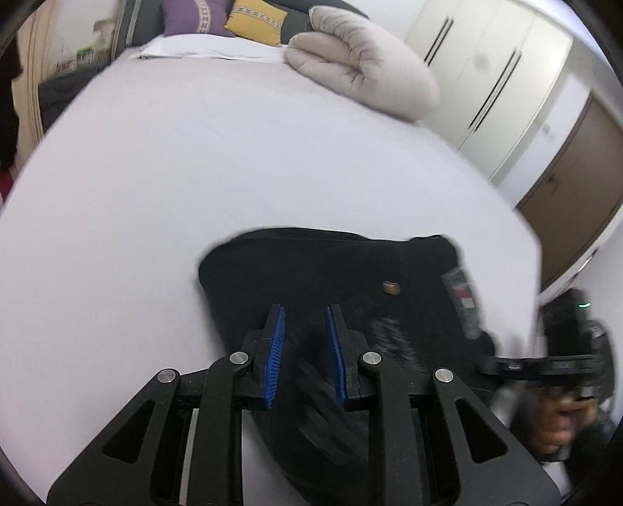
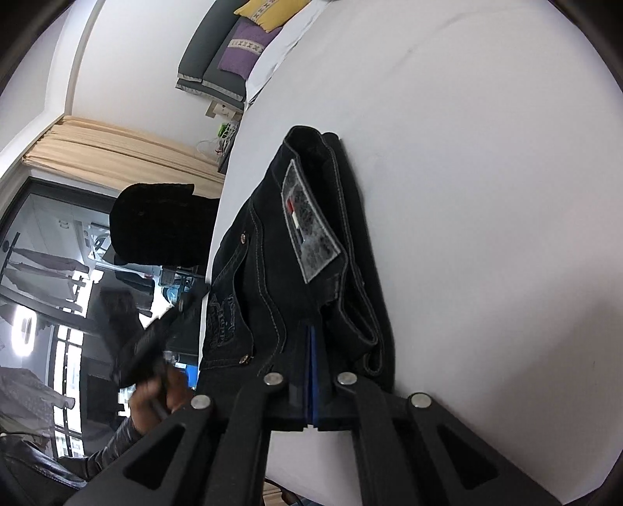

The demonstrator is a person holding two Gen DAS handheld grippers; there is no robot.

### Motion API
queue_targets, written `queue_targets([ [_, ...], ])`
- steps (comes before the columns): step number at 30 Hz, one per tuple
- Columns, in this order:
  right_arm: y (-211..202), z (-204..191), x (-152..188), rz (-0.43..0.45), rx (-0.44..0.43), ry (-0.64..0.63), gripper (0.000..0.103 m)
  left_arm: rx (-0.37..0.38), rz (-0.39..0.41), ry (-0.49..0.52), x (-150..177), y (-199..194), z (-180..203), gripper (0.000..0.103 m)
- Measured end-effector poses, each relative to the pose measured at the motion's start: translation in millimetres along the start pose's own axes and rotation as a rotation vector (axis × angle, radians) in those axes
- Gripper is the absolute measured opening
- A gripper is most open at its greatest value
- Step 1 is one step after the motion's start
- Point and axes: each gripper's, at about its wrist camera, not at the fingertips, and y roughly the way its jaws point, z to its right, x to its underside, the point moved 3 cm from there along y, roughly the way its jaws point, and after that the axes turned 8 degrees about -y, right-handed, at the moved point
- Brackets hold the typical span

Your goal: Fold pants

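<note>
One pair of black pants (image 2: 296, 249) lies ahead of the right gripper's (image 2: 311, 350) jaws, with two metal rivets, one (image 2: 243, 238) farther out and one (image 2: 244, 359) just left of the jaws. Two cushions sit far beyond the left gripper's (image 1: 304, 331) jaws, one purple (image 1: 192, 16) and one yellow (image 1: 257, 20), beside one rolled beige duvet (image 1: 362, 64). Two grippers show in all.

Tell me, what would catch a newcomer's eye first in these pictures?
Dark pants lie in a folded bundle on a white bed, with a grey label showing. The right gripper is shut on the pants near the bed's edge, while the left gripper hovers open above the dark cloth. At the far end sit a rolled beige duvet and purple and yellow cushions.
</note>
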Motion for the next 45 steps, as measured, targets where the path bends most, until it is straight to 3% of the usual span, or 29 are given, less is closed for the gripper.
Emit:
queue_targets([
  [3,0.5,-0.2,-0.1,0.008,0.004,0.004,0.000,0.000,-0.023,0.091,18.3,2.5,18.1,0.021],
  [6,-0.7,2.7,7.4,0.021,-0.008,0.019,0.000,0.008,-0.060,0.209,63.6,0.7,43.7,0.021],
  [9,-1.0,2.9,9.3,0.015,-0.008,0.015,0.000,-0.028,0.002,0.349,99.5,-18.8,64.1,0.021],
  [11,-2.4,0.7,11.3,-0.005,-0.002,-0.001,0.000,-0.016,0.000,0.426,110.0,-30.9,74.9,0.021],
  [13,-8.4,-12.4,9.3,-0.030,0.021,-0.051,0.003,0.018,-0.010,0.425,108.0,-42.6,75.0,0.021],
  [14,-13.5,-19.2,7.0,-0.029,0.021,-0.076,0.016,0.040,-0.010,0.391,106.1,-44.3,75.0,0.021],
  [15,-23.9,-29.4,2.4,-0.006,0.001,-0.102,0.041,0.061,0.003,0.339,100.0,-56.0,61.9,0.022],
  [16,-31.4,-33.8,-1.5,0.018,0.007,-0.112,0.057,0.067,0.019,0.293,93.3,-64.3,52.1,0.028],
  [17,-41.3,-37.7,-8.2,0.062,0.025,-0.124,0.083,0.070,0.034,0.243,88.4,-67.3,45.5,0.037],
  [18,-45.7,-38.8,-12.4,0.083,0.031,-0.134,0.087,0.073,0.045,0.174,78.4,-71.6,32.8,0.070],
  [19,-48.4,-39.1,-20.8,0.088,0.028,-0.147,0.087,0.074,0.055,0.124,70.3,-72.8,23.2,0.087],
  [21,-42.6,-29.7,-37.4,0.055,0.062,-0.124,0.082,0.123,0.043,-0.006,51.0,-60.3,2.4,0.087],
  [24,-25.2,-13.7,-52.9,-0.017,0.072,-0.087,0.069,0.185,-0.075,-0.178,35.3,-25.4,-18.8,0.087],
  [28,7.5,6.4,-64.0,-0.136,0.084,-0.041,0.064,0.261,-0.188,-0.307,30.8,11.0,-33.5,0.087],
  [29,13.3,11.8,-66.3,-0.149,0.078,-0.025,0.057,0.277,-0.223,-0.328,29.9,21.4,-34.9,0.086],
  [30,15.5,15.9,-67.3,-0.152,0.071,-0.013,0.046,0.285,-0.249,-0.351,29.8,30.0,-36.4,0.083],
  [32,22.9,23.6,-72.3,-0.163,0.040,0.029,0.039,0.296,-0.271,-0.350,26.4,38.9,-33.6,0.081],
  [35,32.0,20.6,-73.2,-0.175,0.034,0.026,0.038,0.292,-0.296,-0.358,22.2,47.7,-31.6,0.066],
  [37,37.9,16.4,-73.0,-0.182,0.041,0.019,0.038,0.289,-0.309,-0.371,22.4,51.9,-33.6,0.048],
  [39,38.4,14.0,-71.3,-0.187,0.057,0.003,0.034,0.297,-0.307,-0.394,27.1,45.2,-39.3,0.038],
  [45,32.8,-21.2,-70.4,-0.143,0.140,-0.087,0.021,0.303,-0.273,-0.367,19.8,44.7,-33.4,0.024],
])
